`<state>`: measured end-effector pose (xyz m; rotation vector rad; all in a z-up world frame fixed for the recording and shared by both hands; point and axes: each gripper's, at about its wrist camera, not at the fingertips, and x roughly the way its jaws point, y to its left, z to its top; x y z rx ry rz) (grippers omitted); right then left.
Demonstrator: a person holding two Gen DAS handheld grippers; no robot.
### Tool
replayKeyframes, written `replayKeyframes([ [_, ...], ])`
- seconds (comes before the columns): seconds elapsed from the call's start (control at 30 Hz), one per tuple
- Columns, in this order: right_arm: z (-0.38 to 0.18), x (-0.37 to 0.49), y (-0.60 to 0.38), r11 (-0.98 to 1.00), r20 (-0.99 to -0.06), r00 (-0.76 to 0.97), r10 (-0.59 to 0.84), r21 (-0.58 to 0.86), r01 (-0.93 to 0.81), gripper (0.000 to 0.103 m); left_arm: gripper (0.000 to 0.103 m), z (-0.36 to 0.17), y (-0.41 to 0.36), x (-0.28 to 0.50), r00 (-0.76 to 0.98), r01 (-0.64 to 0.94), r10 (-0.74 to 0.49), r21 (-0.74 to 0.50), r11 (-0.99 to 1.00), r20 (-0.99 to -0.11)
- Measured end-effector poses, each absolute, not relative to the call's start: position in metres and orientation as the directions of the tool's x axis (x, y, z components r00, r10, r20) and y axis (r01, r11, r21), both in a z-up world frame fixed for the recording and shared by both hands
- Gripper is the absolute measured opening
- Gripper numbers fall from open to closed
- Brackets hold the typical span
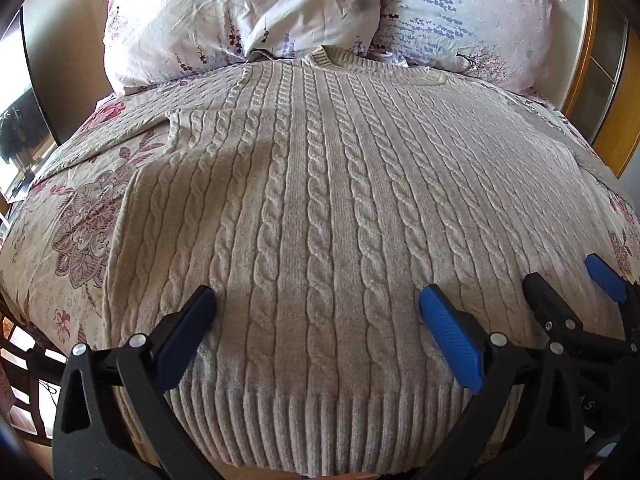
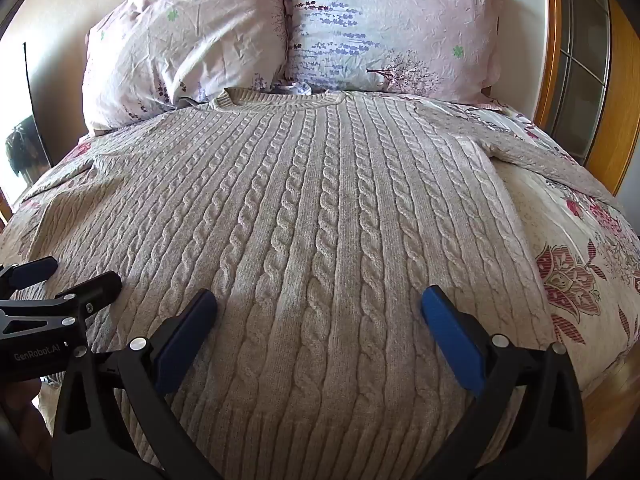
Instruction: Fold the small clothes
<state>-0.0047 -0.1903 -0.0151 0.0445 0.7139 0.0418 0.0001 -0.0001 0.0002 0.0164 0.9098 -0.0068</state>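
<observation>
A beige cable-knit sweater (image 1: 320,200) lies flat and spread out on the bed, collar toward the pillows, ribbed hem nearest me. Its sleeves reach out to both sides. My left gripper (image 1: 318,300) hovers open over the lower left part of the sweater, nothing between its blue pads. In the right wrist view the sweater (image 2: 312,208) fills the frame, and my right gripper (image 2: 318,300) hangs open above its lower right part, empty. The right gripper (image 1: 572,280) shows at the right edge of the left wrist view; the left gripper (image 2: 76,274) shows at the left edge of the right wrist view.
The bed has a floral cover (image 1: 76,224) with bare parts on both sides of the sweater (image 2: 576,280). Two pale floral pillows (image 1: 240,12) (image 2: 392,28) lean at the head. A wooden frame with glass (image 2: 580,60) stands at the right, a dark screen (image 1: 24,92) at the left.
</observation>
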Motion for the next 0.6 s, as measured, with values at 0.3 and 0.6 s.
replayKeyframes([
  [0.3,-0.0149,-0.0046,-0.1898,0.998,-0.652,0.756,0.053,0.054,-0.024,0.102,0.101,0.0002,0.0000,-0.0001,0.617,0.013,0.001,0.011,1.000,-0.787],
  [0.6,-0.0150,-0.0045,-0.1897,0.998,-0.653,0.755,0.053,0.054,-0.023,0.102,0.101,0.0003,0.0000,-0.0002,0.619,0.013,0.001,0.012,1.000,-0.786],
])
